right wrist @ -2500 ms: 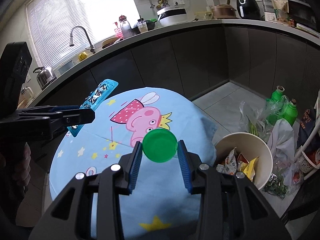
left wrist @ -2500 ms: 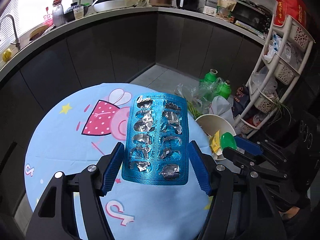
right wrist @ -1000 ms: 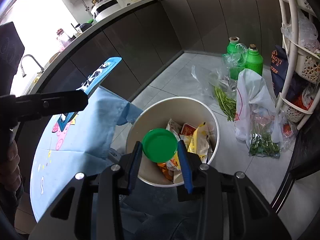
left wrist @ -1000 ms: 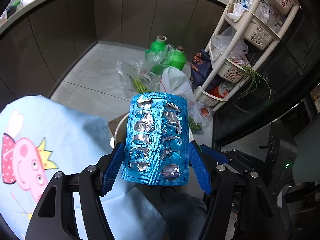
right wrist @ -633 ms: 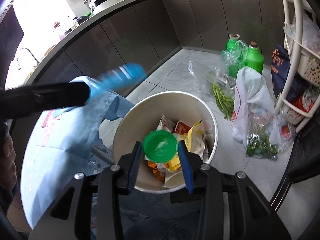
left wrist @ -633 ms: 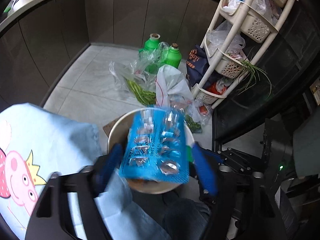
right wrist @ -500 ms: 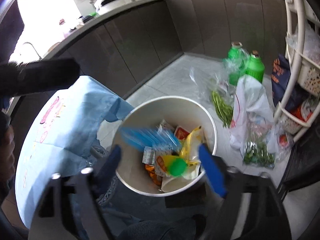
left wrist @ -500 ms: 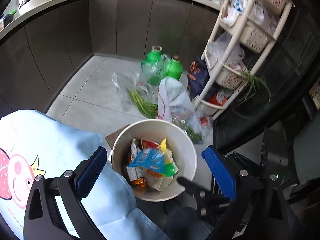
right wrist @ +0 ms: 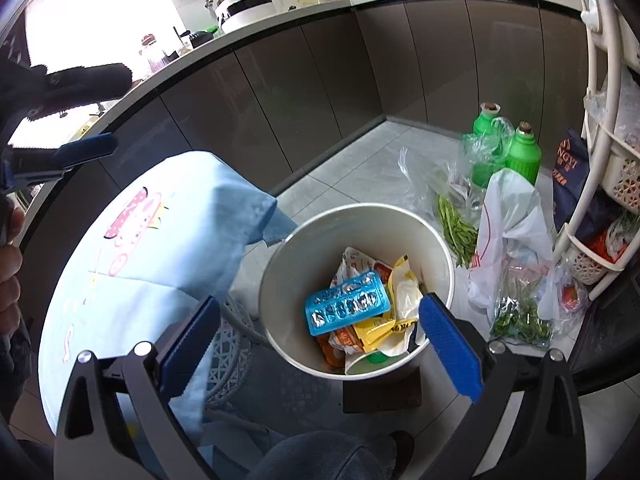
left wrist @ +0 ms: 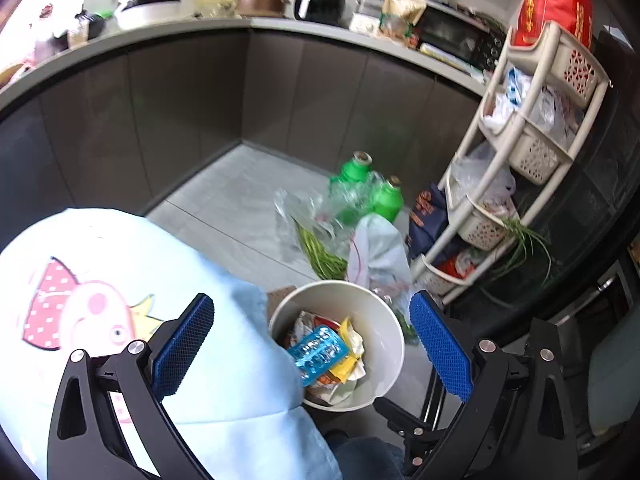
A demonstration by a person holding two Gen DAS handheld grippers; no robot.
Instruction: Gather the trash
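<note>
The right claw (right wrist: 320,338), low in its frame, is seen with its jaws still opening and nothing between them; the left claw (left wrist: 312,346) is spread wide and likewise empty. Just beyond both, at lower centre, a white bin (right wrist: 400,220) is found on the floor, beside the blue-clothed tabletop (right wrist: 160,248) at the left. Inside it, a blue pill pack (right wrist: 346,304) is laid on yellow wrappers (right wrist: 404,288), and a green cap (right wrist: 376,357) is partly buried near the bottom edge.
</note>
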